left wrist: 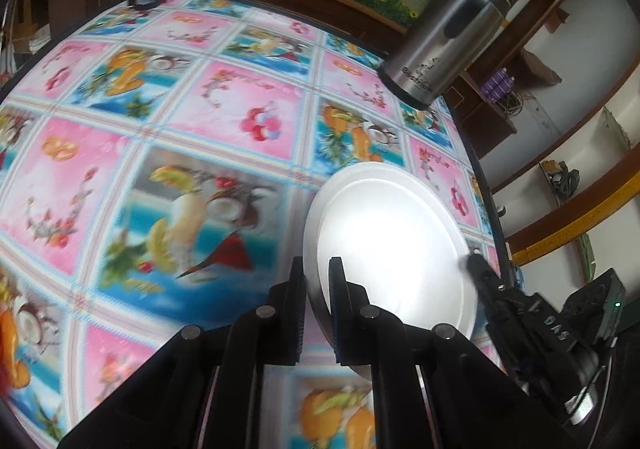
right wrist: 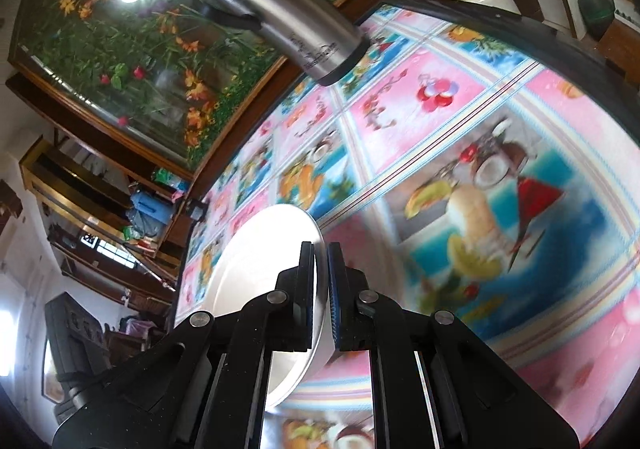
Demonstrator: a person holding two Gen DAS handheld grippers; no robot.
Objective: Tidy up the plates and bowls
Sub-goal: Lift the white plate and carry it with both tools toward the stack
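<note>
The left claw (left wrist: pixel 318 281) is clenched on the near rim of a white plate (left wrist: pixel 384 225), which is lifted and tilted above the table (left wrist: pixel 180 129) with its fruit-printed cloth. The right claw (right wrist: pixel 321 273) is clenched on the rim of the same plate (right wrist: pixel 256 249) from the opposite side. A steel thermos (left wrist: pixel 444 37) stands at the table's far edge, beyond the plate
</note>
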